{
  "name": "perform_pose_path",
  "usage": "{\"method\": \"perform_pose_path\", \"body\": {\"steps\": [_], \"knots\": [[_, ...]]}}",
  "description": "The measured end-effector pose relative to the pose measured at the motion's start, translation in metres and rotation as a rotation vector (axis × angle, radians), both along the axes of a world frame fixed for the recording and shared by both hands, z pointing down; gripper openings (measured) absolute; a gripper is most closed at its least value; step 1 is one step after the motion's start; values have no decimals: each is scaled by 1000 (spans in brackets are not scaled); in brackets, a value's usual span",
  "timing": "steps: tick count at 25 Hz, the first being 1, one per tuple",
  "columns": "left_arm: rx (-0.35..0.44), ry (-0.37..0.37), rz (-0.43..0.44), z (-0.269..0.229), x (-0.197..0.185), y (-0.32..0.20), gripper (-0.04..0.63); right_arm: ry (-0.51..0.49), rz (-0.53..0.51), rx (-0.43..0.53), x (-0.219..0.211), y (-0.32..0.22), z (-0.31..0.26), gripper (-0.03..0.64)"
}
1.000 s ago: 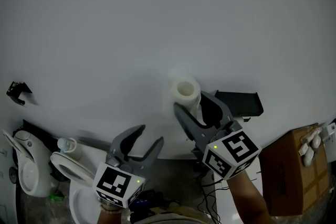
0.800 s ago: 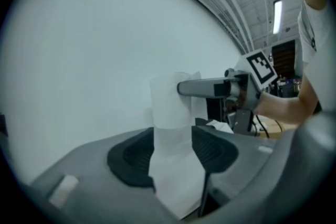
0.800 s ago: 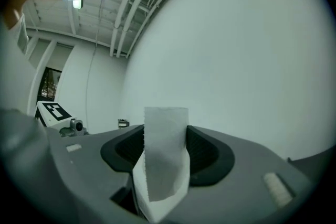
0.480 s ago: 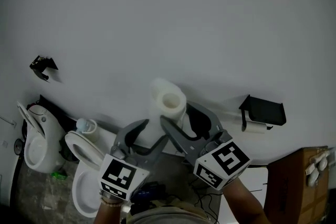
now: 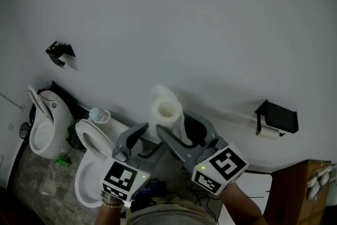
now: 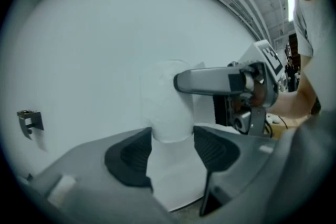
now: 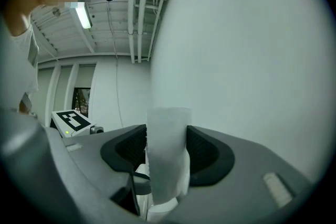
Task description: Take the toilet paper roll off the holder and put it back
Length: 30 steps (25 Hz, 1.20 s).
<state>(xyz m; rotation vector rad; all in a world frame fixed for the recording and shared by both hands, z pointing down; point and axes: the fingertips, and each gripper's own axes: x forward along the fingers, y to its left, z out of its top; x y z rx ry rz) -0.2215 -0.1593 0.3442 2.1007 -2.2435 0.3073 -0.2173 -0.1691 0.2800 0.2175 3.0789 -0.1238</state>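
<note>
A white toilet paper roll (image 5: 167, 110) is off the wall and upright in front of it, its hollow core facing up. My right gripper (image 5: 176, 125) is shut on it from the side; in the right gripper view the roll (image 7: 167, 136) fills the gap between the pads and a loose sheet hangs down. My left gripper (image 5: 145, 139) is open just left of and below the roll. In the left gripper view the roll's lower end (image 6: 168, 107) shows between the spread pads of the left gripper (image 6: 172, 147). The black holder (image 5: 278, 117) is on the wall far right.
A white toilet (image 5: 93, 166) stands on the floor at lower left, with another white fixture (image 5: 45, 124) beside it. A small black bracket (image 5: 59, 51) is fixed on the wall at the left. A cardboard box (image 5: 295, 192) stands at lower right.
The right gripper has carried the roll left, away from the holder. The left gripper has come up close beside the roll.
</note>
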Motion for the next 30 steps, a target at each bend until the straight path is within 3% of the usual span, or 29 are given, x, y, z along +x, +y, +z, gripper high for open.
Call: {"method": "perform_pose_path", "body": {"steps": [5, 13, 30], "knots": [[-21, -26, 0, 8, -2, 14, 238, 14, -25, -1, -4, 18, 9, 239], [-20, 0, -14, 12, -1, 18, 233, 22, -40, 1, -4, 22, 13, 239], [-7, -7, 67, 4, 10, -1, 233, 10, 39, 20, 9, 5, 6, 239]]}}
